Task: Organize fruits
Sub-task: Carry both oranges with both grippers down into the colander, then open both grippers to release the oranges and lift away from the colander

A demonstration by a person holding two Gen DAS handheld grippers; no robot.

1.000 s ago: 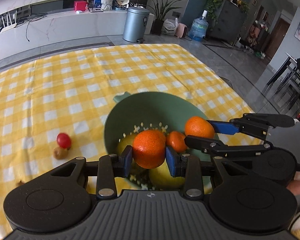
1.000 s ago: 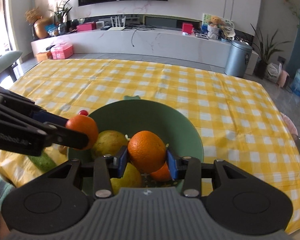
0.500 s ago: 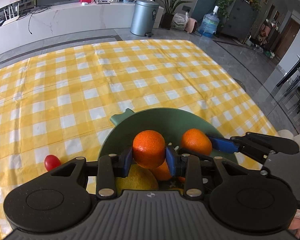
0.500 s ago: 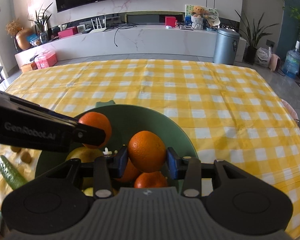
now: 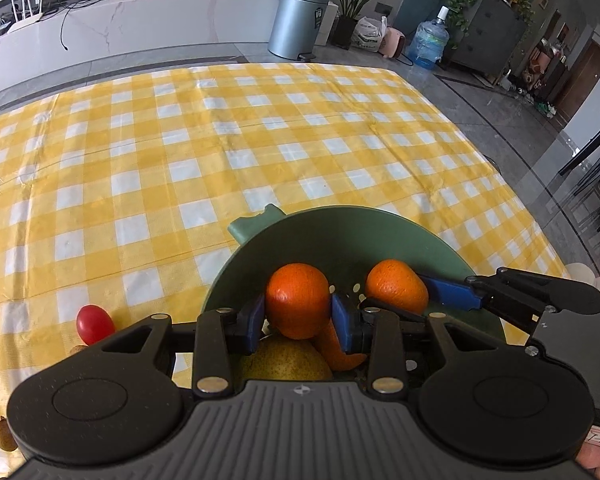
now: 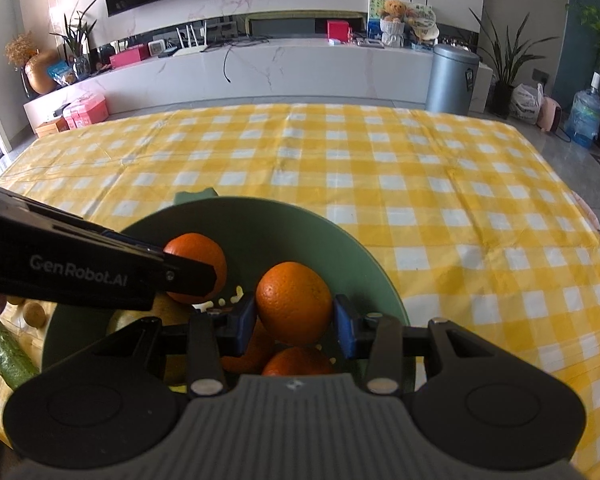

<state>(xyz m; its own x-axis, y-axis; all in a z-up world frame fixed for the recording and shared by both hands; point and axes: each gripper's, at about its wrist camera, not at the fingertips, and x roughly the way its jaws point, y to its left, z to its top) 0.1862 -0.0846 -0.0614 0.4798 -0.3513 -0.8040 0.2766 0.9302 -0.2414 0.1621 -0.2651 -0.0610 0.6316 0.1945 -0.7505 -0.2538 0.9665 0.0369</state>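
A green colander bowl [image 5: 340, 232] stands on the yellow checked tablecloth; it also shows in the right wrist view [image 6: 260, 216]. My left gripper [image 5: 298, 316] is shut on an orange [image 5: 296, 296] and holds it over the bowl. My right gripper [image 6: 294, 318] is shut on a second orange [image 6: 294, 306], also over the bowl, to the right of the left one. That orange shows in the left wrist view [image 5: 396, 286]. In the bowl lie a yellow pear [image 5: 284, 360] and more oranges [image 6: 296, 362].
A red cherry tomato [image 5: 94, 324] lies left of the bowl, with a small brown fruit [image 5: 2, 434] nearer. A cucumber [image 6: 8, 354] and brown fruits [image 6: 34, 314] lie left of the bowl. The table edge runs along the right.
Both grippers have moved forward and lifted slightly over the bowl, each still holding its orange. The view has tilted up, showing more of the tablecloth.
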